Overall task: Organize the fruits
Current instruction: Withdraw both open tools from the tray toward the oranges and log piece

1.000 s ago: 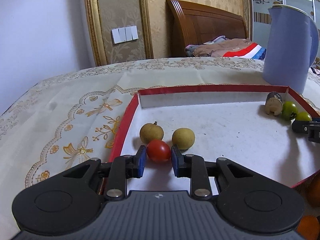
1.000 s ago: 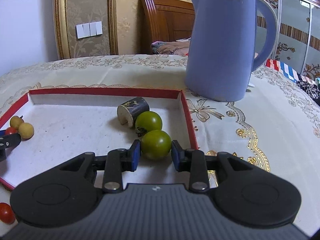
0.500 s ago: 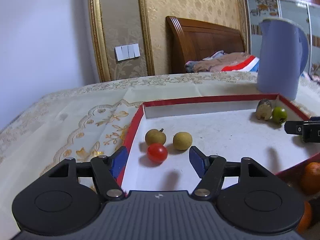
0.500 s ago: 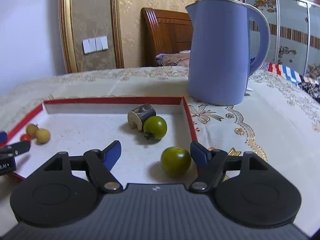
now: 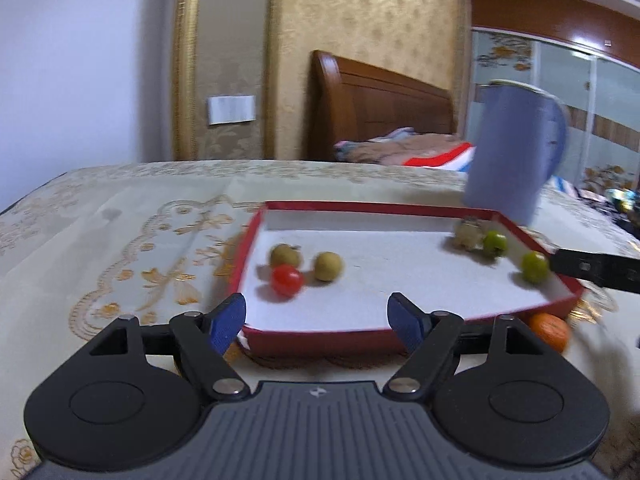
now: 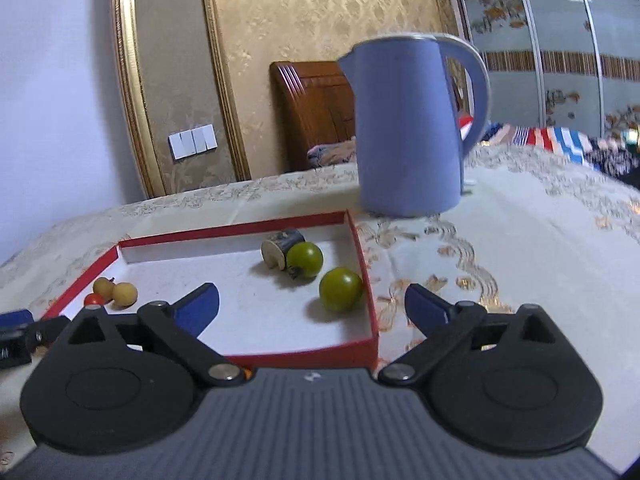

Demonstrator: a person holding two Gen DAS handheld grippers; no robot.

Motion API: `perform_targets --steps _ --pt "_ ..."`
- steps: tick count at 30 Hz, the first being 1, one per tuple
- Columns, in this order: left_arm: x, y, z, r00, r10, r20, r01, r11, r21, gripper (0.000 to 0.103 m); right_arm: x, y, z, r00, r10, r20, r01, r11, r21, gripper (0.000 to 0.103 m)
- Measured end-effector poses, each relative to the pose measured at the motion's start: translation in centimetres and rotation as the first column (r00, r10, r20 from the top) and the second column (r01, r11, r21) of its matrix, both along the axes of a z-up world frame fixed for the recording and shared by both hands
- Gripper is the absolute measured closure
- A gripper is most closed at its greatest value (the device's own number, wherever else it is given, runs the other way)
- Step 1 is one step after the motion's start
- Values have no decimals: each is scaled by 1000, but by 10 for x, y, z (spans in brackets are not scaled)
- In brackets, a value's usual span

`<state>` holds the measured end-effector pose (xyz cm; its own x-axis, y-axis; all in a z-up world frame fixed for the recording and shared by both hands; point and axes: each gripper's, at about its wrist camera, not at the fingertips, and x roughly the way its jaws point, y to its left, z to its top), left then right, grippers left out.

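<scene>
left gripper (image 5: pixel 318 322) jaws opening, empty | right gripper (image 6: pixel 312 308) jaws opening, empty | orange fruit (image 5: pixel 550 330) lower right, half-hidden behind red tray (image 5: pixel 320 338) | left view blurred

Both hand-held tools look alike. The left gripper (image 5: pixel 318 316) has a ribbed grey housing with a small white emblem at its front edge, flanked by two rounded black lobes, each with a shallow circular recess. Black link arms run forward from silver rivets to blue pads (image 5: pixel 227 322). The right gripper (image 6: pixel 312 308) shows the same grey ribbing, black lobes, silver rivets and blue fingertips (image 6: pixel 198 308).
</scene>
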<state>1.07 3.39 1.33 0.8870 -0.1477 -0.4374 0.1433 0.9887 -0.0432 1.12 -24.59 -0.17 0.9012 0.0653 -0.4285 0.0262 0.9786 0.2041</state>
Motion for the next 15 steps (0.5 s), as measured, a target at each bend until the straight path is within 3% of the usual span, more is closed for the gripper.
perform_targets --steps 7,12,15 --pt "-20 -17 -2 992 -127 9 126 992 30 25 -1 -3 -1 1000 -27 0 27 1000 7 4" --pt "-21 -26 -7 986 -167 -24 168 984 57 25 -2 -2 -2 1000 -27 3 27 1000 4 3" --pt "-20 -32 -12 991 -129 -30 132 984 122 25 -2 -2 -2 1000 -26 3 26 1000 3 3"
